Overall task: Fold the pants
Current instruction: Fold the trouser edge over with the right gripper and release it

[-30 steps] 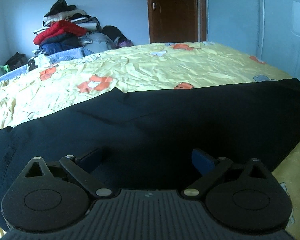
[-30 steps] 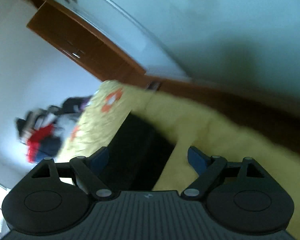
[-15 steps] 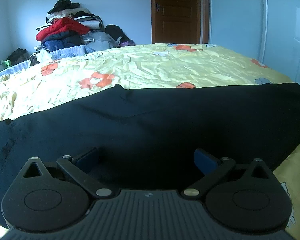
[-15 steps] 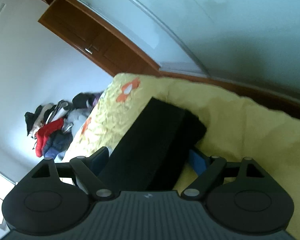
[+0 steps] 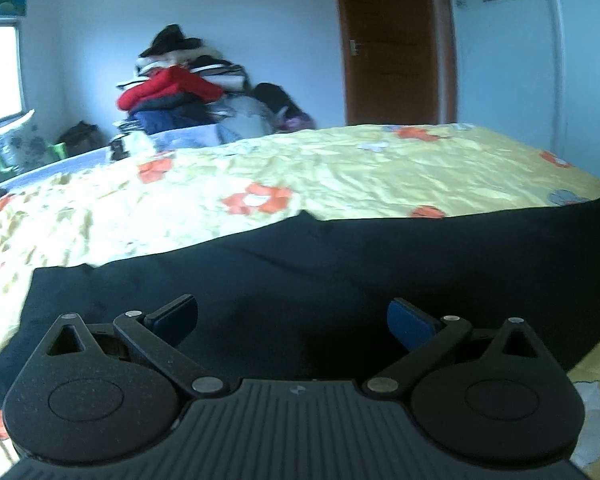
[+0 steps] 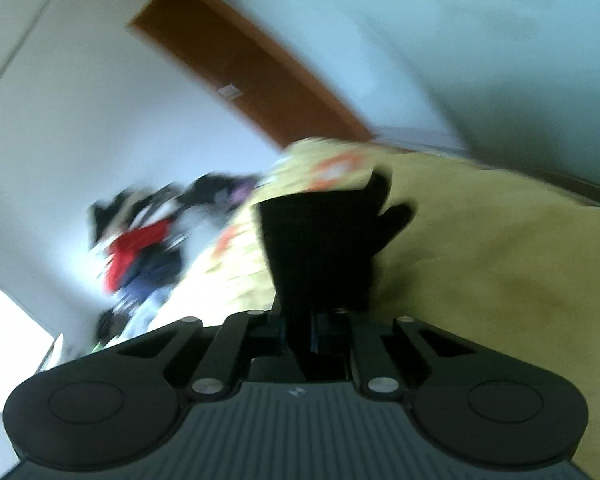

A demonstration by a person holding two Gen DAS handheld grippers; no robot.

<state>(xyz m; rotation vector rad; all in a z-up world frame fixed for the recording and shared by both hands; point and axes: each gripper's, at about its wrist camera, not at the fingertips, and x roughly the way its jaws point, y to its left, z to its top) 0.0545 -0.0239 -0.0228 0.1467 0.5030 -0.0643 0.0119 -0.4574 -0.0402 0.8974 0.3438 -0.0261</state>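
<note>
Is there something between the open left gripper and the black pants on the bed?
Nothing visible is. The left gripper is open right over the black pants, which lie spread on the yellow floral bedsheet. The sheet beyond them is bare. The right gripper is shut on the pants' end.

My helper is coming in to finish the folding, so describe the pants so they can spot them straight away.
Start at the big bed with the yellow flowered sheet. Along its near edge lie the dark pants, one end pinched in the right gripper. They are the only dark garment on the sheet; the other clothes sit in the pile by the far wall.
</note>
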